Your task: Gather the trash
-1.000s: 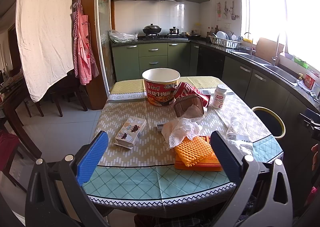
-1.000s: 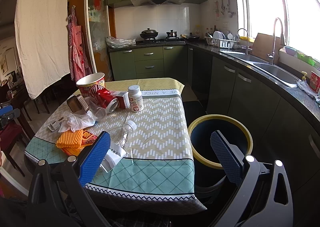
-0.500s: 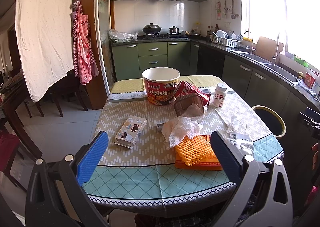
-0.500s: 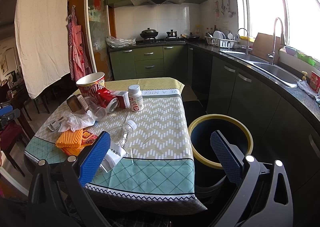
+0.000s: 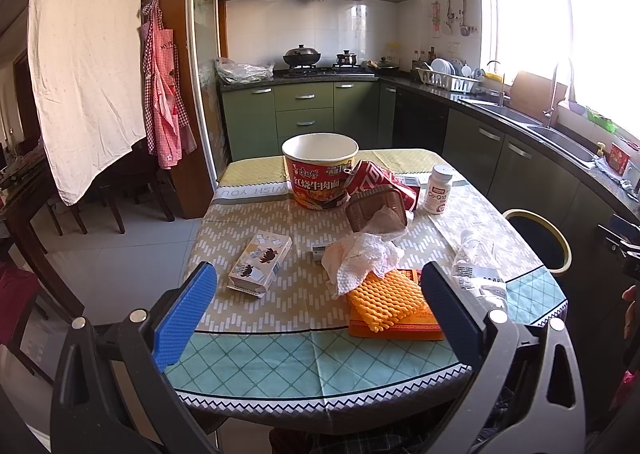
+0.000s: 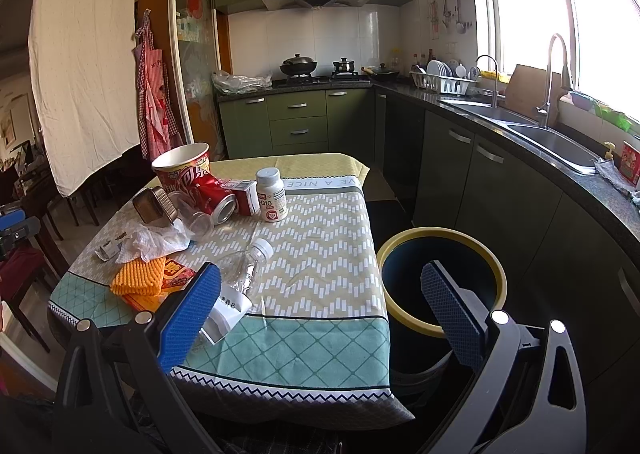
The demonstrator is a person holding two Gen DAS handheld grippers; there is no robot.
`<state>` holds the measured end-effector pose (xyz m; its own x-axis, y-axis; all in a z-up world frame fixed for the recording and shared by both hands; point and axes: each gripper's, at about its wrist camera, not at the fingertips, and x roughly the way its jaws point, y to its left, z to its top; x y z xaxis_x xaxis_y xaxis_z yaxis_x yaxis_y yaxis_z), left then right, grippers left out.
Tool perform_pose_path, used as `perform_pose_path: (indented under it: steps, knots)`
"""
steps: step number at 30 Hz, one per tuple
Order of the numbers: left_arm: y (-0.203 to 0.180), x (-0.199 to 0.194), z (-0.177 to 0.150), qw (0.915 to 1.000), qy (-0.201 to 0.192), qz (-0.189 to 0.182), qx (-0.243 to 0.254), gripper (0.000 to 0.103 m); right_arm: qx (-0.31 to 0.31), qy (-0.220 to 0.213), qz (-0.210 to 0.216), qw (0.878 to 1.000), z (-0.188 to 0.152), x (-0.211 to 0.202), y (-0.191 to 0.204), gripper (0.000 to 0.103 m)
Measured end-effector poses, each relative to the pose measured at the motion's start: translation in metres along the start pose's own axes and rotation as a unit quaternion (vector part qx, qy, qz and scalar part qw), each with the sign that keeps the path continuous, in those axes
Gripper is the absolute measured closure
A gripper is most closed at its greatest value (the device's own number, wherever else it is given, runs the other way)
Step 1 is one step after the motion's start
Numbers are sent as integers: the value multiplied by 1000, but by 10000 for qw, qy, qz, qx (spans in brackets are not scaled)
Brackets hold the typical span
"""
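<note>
You are hovering both grippers, left gripper (image 5: 316, 310) and right gripper (image 6: 320, 308), jaws apart and empty. Trash is lying along the tabletop's (image 6: 320, 238) near edge; next, reach the plastic bottle (image 6: 244, 274), then the bin (image 6: 440, 250).

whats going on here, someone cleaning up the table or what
A person holds a two-finger gripper in each hand at the near edge of the table. Both the left gripper and right gripper are open and empty. Trash covers the table: a noodle cup, crumpled tissue, a plastic bottle. The bin stands beside it.
</note>
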<state>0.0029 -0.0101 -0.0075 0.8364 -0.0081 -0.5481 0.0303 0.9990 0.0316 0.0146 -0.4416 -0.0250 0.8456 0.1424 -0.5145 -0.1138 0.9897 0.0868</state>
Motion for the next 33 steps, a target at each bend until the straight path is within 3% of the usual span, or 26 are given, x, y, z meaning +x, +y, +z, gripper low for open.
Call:
perform_pose_path:
  steps: [8,14,21,26,28,30,33]
  knots:
    - [1,10,6,9999,110,-47,24,6,-102,108,-30,9999,2,10,3,4]
    - [8,34,20,9993,353,-85,45,6,-422,293,83,9986,27,26,9,4]
    - [35,81,52,9963,814,188,199,6,-738,579,756,9927,108,59,28,4]
    - [52,131,66,9892,1409,167,373,6,-1062,856,1212,9832,172,98,66,4]
    - [57,154,64,9842,1725,20,397,6,-1165,1075,1393,9775,191,120,85,9]
    - [63,175,60,9780,2053,-65,354,6,-1112,1418,1622,9702,209,149,103,29]
    - [72,202,52,9681,2485,-209,237,6,-1117,1985,1894,9551,225,196,130,47]
